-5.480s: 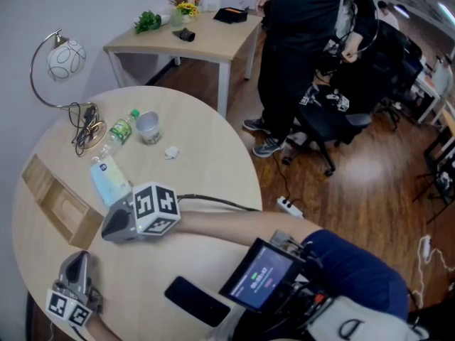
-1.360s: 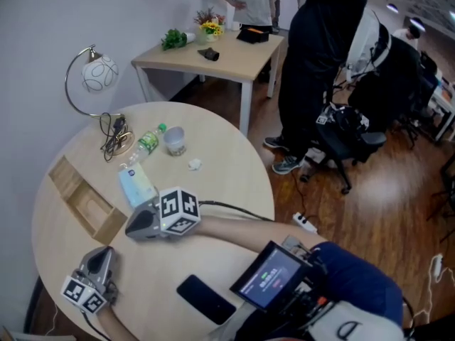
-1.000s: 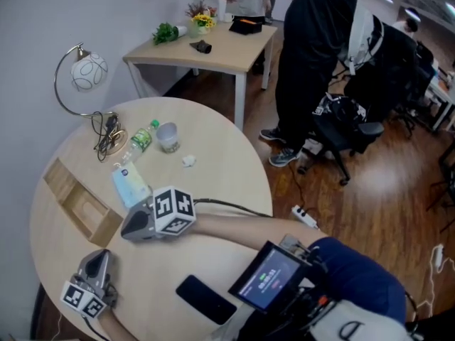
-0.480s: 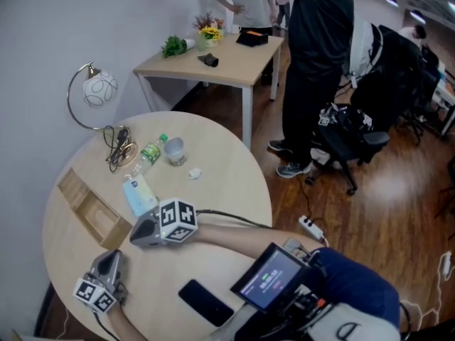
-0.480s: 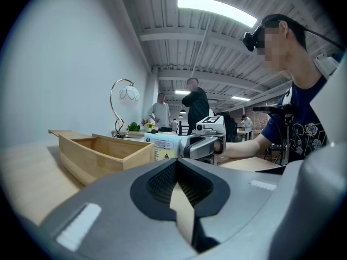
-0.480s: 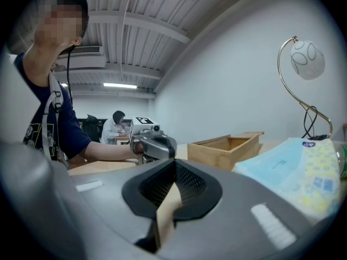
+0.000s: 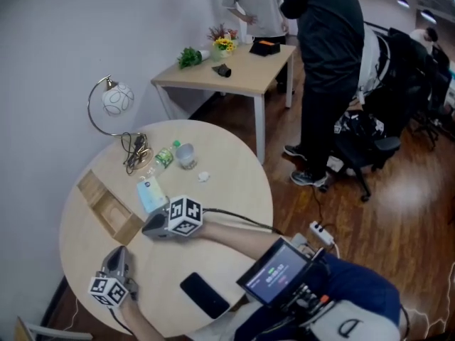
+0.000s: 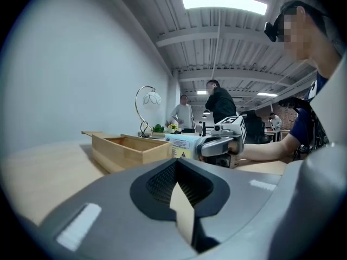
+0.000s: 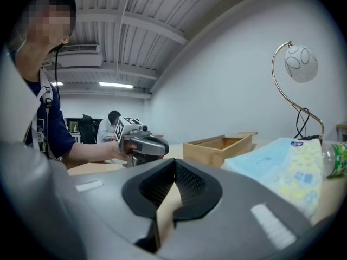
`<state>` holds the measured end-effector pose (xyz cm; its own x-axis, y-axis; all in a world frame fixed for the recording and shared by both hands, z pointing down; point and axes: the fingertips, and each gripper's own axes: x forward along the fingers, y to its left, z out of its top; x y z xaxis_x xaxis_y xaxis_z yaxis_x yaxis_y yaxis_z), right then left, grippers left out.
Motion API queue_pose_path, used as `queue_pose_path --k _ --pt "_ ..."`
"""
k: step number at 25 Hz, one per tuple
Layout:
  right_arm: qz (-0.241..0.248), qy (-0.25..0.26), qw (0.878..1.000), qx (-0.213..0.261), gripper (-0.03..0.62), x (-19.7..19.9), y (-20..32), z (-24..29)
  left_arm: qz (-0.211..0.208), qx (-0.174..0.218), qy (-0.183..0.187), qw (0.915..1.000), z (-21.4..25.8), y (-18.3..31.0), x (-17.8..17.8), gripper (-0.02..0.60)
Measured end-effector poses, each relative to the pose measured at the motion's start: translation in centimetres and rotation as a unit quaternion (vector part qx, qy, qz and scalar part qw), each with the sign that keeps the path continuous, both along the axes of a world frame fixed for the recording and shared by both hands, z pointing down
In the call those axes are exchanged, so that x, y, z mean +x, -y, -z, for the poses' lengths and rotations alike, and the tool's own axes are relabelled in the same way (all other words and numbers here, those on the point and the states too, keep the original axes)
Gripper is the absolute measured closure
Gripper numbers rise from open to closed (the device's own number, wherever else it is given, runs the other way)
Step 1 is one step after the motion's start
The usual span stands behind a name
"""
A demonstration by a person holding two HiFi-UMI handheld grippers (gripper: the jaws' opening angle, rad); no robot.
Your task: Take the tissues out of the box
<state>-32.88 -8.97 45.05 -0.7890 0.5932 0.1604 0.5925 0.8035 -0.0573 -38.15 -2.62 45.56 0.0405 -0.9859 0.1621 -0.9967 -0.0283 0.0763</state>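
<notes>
Judging by the tissue pack [image 7: 151, 194] lying beside the wooden box [image 7: 106, 208], removal looks done; left gripper [image 7: 121, 251] and right gripper [image 7: 145, 229], fingers pressed together empty, need only withdraw

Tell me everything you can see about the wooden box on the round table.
The wooden box is a long, shallow, open-topped tray of pale wood. It lies flat near the left edge of the round table. Nothing shows inside it. The blue tissue pack lies close beside its long side, out on the tabletop.
</notes>
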Motion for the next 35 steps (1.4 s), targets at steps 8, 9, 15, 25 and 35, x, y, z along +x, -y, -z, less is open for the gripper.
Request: queue_pose_path --k 8,9,15,25,35 --pt "0.005 -0.004 1.000 0.001 0.588 0.5 -0.2 -0.2 0.008 0.002 -0.004 1.0000 -0.2 -0.3 0.5 0.577" --pt "0.004 -0.001 1.000 0.001 0.588 0.5 -0.2 -0.1 0.019 0.001 -0.001 0.9998 0.1 -0.7 0.3 0.577" --pt "0.003 0.000 1.000 -0.002 0.588 -0.1 -0.1 0.2 0.098 -0.003 -0.001 0.9952 0.0 -2.3 -2.0 0.577" --pt "0.002 -0.001 1.000 -0.005 0.588 0.1 -0.2 0.1 0.096 -0.008 0.000 0.9954 0.1 -2.4 -1.7 0.577" --pt "0.007 -0.003 1.000 -0.002 0.588 0.8 -0.5 -0.1 0.096 -0.003 0.001 0.9954 0.4 -2.5 -0.9 0.577"
